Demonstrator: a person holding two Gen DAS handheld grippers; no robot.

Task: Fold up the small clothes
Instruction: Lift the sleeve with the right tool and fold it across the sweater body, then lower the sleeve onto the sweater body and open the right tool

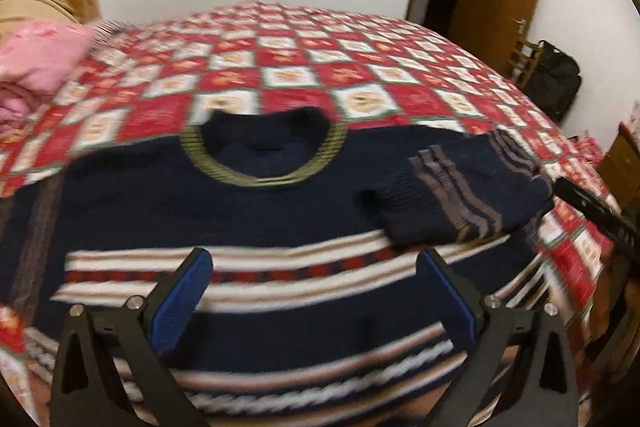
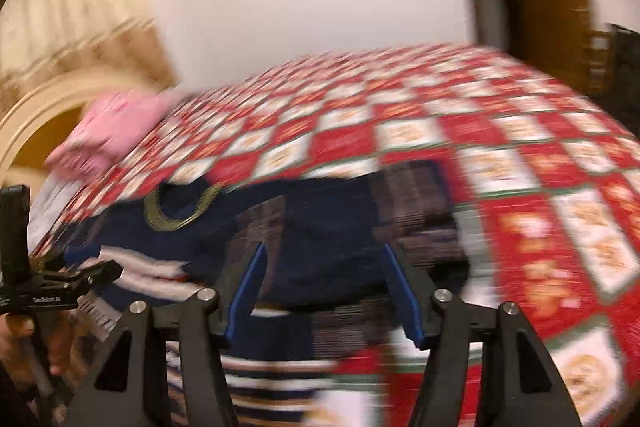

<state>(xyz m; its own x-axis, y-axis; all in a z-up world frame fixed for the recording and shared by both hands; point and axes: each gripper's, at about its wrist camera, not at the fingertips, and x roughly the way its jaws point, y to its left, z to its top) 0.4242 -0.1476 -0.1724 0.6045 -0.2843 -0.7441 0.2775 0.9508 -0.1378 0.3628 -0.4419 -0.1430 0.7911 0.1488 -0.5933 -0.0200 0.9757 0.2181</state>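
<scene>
On bedspread (image 1: 360, 67): sweater (image 1: 240, 219) | left view: sleeve (image 1: 460, 199) folded | right view: blurred

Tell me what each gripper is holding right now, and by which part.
Nothing is held. The left gripper and right gripper both stand open above the sweater, whose folded sleeve lies free on its chest.

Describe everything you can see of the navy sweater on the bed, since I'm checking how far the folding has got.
The sweater is a dark navy knit with an olive ribbed collar, cream and red bands across the chest and cream cable stripes lower down. It lies flat, front up, on the red checked bedspread. One sleeve, with grey-brown stripes, is already folded inward over the chest; the other sleeve still lies out at the side. Neither gripper grips it.
</scene>
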